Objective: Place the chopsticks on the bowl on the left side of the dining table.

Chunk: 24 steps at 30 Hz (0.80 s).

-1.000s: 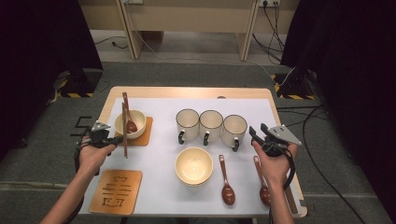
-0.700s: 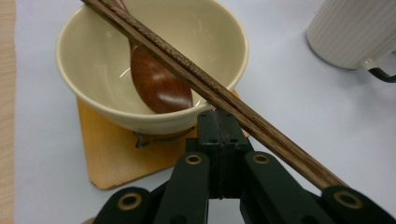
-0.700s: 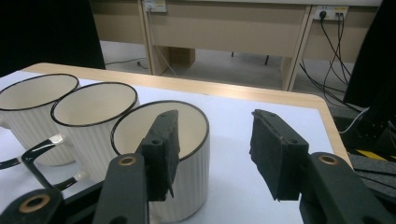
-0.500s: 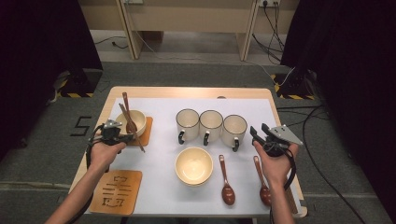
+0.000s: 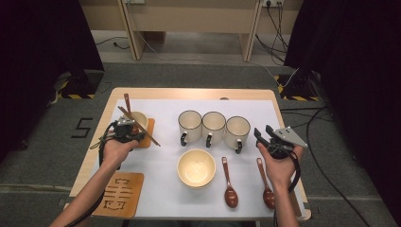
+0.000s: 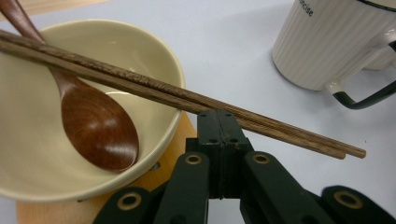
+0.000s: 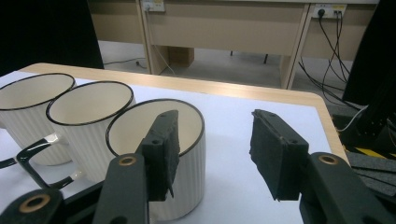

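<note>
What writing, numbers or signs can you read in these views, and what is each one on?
"5": a black digit on the grey floor left of the table.
"...cise": tail of a small dark word on the ribbed mug; its start is cut off.
Cut-out sign in the wooden coaster: I cannot read it.

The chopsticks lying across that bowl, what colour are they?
Dark brown wood with visible grain. The chopsticks show best in the left gripper view, resting on the cream bowl.

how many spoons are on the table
3. One spoon stands in the left bowl under the chopsticks; two lie right of the middle bowl: one beside it, the other by the right hand.
</note>
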Each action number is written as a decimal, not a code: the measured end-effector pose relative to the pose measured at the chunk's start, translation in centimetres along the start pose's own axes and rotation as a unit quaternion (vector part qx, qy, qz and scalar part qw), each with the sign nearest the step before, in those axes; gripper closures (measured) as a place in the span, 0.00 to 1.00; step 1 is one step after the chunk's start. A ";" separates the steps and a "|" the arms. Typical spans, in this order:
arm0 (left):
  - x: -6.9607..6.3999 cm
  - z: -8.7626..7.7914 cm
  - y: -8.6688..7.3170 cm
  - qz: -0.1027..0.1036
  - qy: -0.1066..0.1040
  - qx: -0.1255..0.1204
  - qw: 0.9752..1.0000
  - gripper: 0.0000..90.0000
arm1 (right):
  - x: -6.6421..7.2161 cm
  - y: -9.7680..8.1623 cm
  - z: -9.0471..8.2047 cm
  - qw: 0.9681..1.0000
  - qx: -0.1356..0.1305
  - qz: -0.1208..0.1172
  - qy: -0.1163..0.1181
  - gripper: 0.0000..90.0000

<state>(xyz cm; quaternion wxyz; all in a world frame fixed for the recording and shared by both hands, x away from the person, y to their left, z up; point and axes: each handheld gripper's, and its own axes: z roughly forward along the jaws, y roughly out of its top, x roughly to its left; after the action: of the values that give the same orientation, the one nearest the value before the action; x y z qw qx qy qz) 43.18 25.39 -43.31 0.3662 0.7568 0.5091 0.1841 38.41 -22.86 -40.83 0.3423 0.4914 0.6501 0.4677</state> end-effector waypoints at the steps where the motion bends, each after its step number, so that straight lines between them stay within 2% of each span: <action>1: -0.1 0.2 0.1 0.001 -0.001 0.000 1.000 0.99 | 0.0 0.0 0.0 1.000 0.000 0.000 0.000 0.58; 11: -0.7 1.5 1.4 0.002 -0.006 0.004 1.000 0.99 | -0.1 -0.1 0.0 1.000 -0.001 0.001 0.000 0.58; 15: -0.5 1.5 2.1 0.000 -0.009 -0.004 1.000 0.99 | -0.2 0.0 -0.1 1.000 -0.001 0.002 -0.001 0.58; 20: 1.3 1.2 4.0 -0.016 0.012 -0.021 1.000 0.99 | -0.3 0.0 -0.1 1.000 -0.003 0.001 -0.002 0.58; 24: 3.3 1.5 5.7 -0.019 0.048 -0.022 0.998 0.99 | -0.2 0.0 0.0 1.000 -0.004 0.003 0.000 0.58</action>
<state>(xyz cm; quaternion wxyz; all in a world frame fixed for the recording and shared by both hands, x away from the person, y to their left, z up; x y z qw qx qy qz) 49.16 26.63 -40.43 0.3615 0.7292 0.5362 0.2239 38.44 -23.05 -40.85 0.3426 0.4920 0.6468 0.4713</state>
